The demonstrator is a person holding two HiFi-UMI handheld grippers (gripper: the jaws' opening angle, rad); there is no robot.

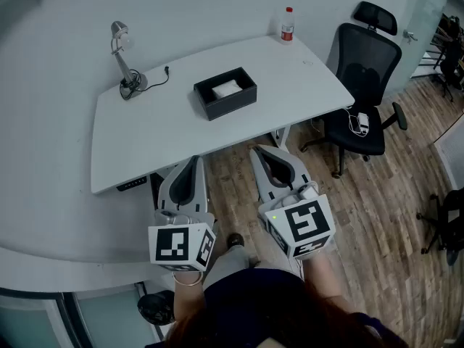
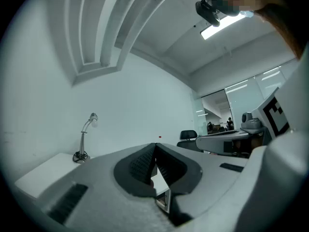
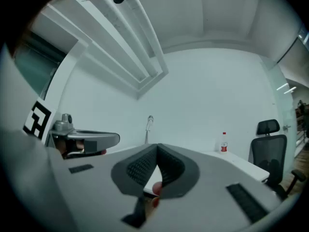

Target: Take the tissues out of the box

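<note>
Tissues [image 1: 225, 88] in box [image 1: 230, 107] | well ahead of left tongs [image 1: 192, 161], right tongs [image 1: 259, 153] | both pressed together

- Black box [image 1: 233, 105], white tissues [image 1: 225, 88].
- White tabletop [image 1: 145, 136].
- Black chair [image 1: 366, 78], 3 o'clock.
- Red-capped bottle [image 1: 288, 25].
- Brown wood floor [image 1: 377, 216].
- Left tongs [image 1: 193, 162], right tongs [image 1: 258, 153]: grey.

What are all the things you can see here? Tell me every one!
table: one, white, in front of the person
box: one, black, open, near the table's middle
tissues: white, inside the box
lamp: one, silver, table's far left part
bottle: one, pale with red cap, table's far right corner
office chair: one, black, right of the table
floor: wooden, brown
left gripper: grey, jaws together, empty, near table edge
right gripper: grey, jaws together, empty, near table edge
</note>
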